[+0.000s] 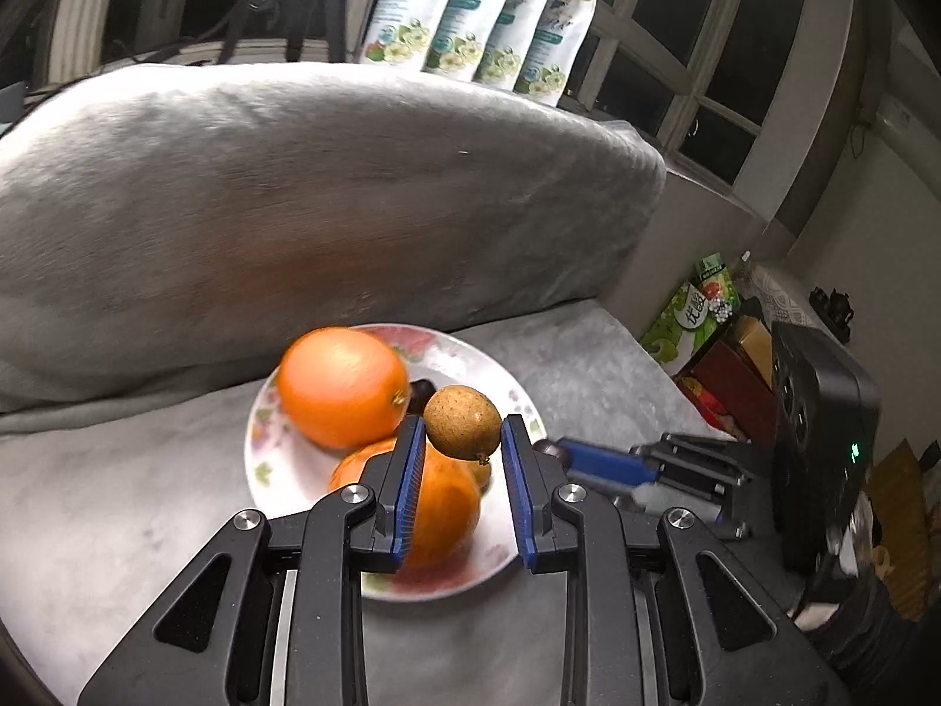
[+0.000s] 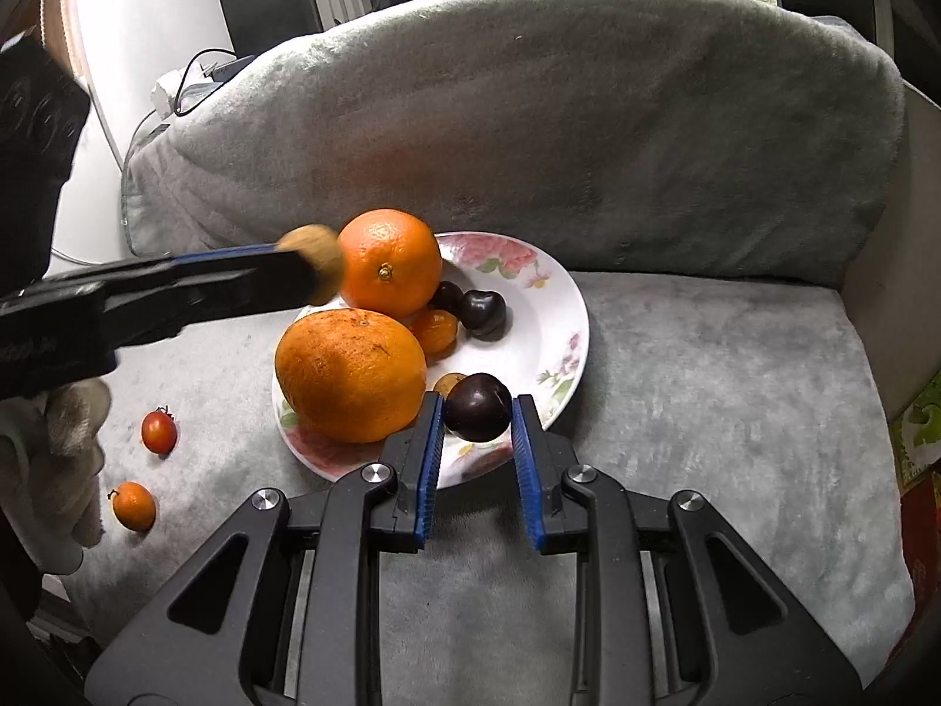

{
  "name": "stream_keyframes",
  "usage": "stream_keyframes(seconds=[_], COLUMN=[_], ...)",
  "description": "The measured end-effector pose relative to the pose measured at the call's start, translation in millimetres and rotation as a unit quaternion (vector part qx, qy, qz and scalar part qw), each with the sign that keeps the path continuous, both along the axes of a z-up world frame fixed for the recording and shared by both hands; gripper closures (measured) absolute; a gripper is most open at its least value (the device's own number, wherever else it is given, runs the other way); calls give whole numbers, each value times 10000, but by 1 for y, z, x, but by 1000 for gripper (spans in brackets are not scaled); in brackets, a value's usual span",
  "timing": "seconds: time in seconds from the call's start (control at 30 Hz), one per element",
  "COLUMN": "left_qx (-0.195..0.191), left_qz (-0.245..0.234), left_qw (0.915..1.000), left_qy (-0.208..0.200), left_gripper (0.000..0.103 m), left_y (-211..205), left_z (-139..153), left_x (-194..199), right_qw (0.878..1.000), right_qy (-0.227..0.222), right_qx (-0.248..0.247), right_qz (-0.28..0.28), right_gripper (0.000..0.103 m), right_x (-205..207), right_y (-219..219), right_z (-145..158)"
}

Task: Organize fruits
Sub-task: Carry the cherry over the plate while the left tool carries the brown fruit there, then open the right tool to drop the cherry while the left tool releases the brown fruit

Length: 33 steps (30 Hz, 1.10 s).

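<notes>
I am holding a brown longan [image 1: 463, 422] in my left hand-held gripper [image 1: 463, 429], its blue pads closed against the fruit's two sides, and it is hanging above the floral plate [image 1: 262, 412]. From the right wrist view the same longan [image 2: 312, 262] is showing, blurred, just left of the upper orange [image 2: 389, 262]. My right hand-held gripper [image 2: 477, 420] is keeping a dark cherry [image 2: 477, 406] between its fingers, left pad touching, right pad at most just touching, over the near rim of the plate [image 2: 564, 317]. On the plate two oranges are sitting, the larger one [image 2: 351, 373] nearer me, with a small orange kumquat [image 2: 435, 330], two more dark cherries [image 2: 482, 313] and another longan [image 2: 448, 382] tucked between them. The plate is resting on a grey plush sofa seat [image 2: 706, 382], near the back cushion [image 2: 529, 117]. Left of the plate, well apart from it, a cherry tomato [image 2: 159, 432] and a second kumquat [image 2: 133, 506] are lying on the seat.
</notes>
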<state>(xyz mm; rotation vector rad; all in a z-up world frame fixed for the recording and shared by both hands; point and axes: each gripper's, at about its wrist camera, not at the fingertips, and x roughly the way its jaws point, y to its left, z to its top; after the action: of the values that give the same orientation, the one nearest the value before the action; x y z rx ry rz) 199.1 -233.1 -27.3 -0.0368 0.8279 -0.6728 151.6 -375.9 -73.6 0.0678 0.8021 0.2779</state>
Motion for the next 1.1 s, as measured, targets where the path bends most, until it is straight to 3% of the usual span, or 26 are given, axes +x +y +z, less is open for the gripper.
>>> stream_keyframes(seconds=[0.67, 0.87, 0.93, 1.0, 1.1], left_qx=[95, 79, 80, 76, 44], left_qz=[-53, -50, -53, -43, -8], left_qw=[9997, 9998, 9998, 9998, 9999], left_qy=[205, 186, 175, 156, 140], left_gripper=[78, 72, 72, 70, 55], left_y=[-25, -25, -25, -25, -22], left_z=[-11, -10, -10, -9, -6], left_x=[17, 18, 18, 17, 17], right_qw=[9998, 9998, 9999, 9999, 9997], right_qy=[-30, -26, -22, -70, -168], right_qx=[-33, -53, -42, -43, -52], right_qz=[172, 171, 160, 140, 151], right_gripper=[78, 78, 73, 42, 38], right_x=[5, 5, 6, 5, 2], right_y=[1, 2, 2, 2, 4], right_z=[-8, -8, -8, -8, -5])
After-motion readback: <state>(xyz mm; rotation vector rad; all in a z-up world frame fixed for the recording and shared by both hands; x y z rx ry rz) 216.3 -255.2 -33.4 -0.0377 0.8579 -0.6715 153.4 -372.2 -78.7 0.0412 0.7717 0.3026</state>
